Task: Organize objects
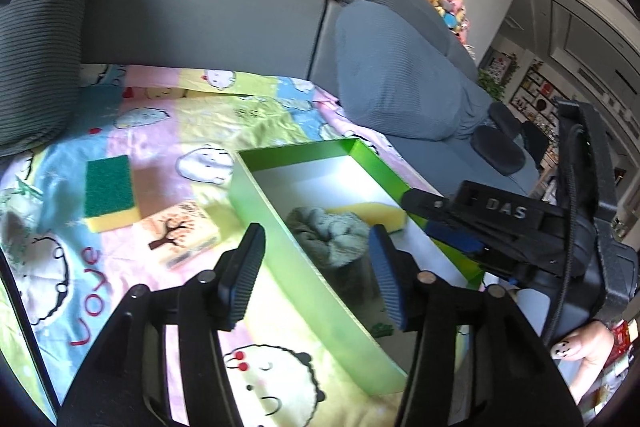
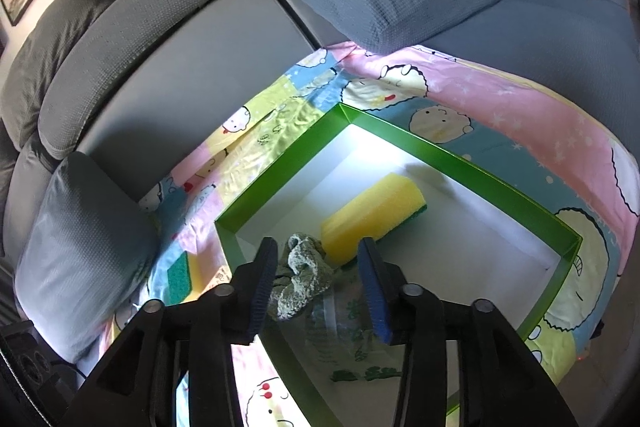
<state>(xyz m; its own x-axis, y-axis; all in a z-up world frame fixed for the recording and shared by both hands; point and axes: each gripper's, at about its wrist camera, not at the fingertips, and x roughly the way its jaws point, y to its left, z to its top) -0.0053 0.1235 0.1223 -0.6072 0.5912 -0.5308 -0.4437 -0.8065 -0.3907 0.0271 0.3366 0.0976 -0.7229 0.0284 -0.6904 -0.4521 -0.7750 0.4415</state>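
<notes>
A grey sofa with ribbed cushions carries a pastel cartoon sheet spread over its seat, and a framed picture hangs on the wall behind. In the left wrist view, at the left of the sheet, lies a sponge with its green scrubbing side up, and just beside it to the right sits a small cardboard box printed with a bare tree. Further right stands a shallow green tray with a white floor; inside it lie a grey-green cloth and a second sponge, yellow side up, touching each other. The left tongs hover with fingers spread apart and nothing between them, straddling the tray's near wall. At the right edge, the right tongs reach over the tray's far rim. In the right wrist view these tongs stand open and hold nothing, above the cloth, with the yellow sponge beyond and a clear printed bag lying under the fingers.
</notes>
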